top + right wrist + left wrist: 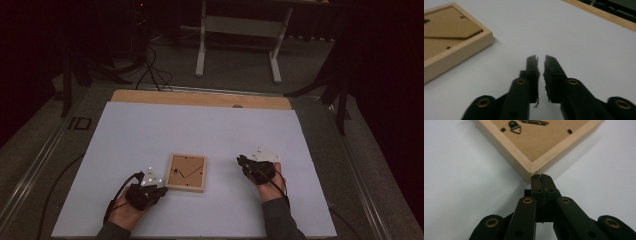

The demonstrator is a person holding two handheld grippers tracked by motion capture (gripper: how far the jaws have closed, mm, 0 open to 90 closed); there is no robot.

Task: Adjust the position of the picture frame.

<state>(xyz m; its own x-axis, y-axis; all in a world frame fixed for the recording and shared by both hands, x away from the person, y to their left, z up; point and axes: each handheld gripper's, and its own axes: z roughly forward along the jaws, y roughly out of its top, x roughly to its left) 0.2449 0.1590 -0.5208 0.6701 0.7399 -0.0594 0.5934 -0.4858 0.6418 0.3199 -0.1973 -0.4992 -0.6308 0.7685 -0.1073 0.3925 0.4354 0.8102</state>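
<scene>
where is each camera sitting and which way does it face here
High view: above the person's side, looking forward and down on the table; both hands, left claw, right claw.
Left gripper view: rides the left claw, shut, facing the frame corner.
Right gripper view: rides the right claw, slightly parted, over the table.
All three share the frame.

Pale wood frame (186, 172), brown backing; white table (150, 130); black tools.
</scene>
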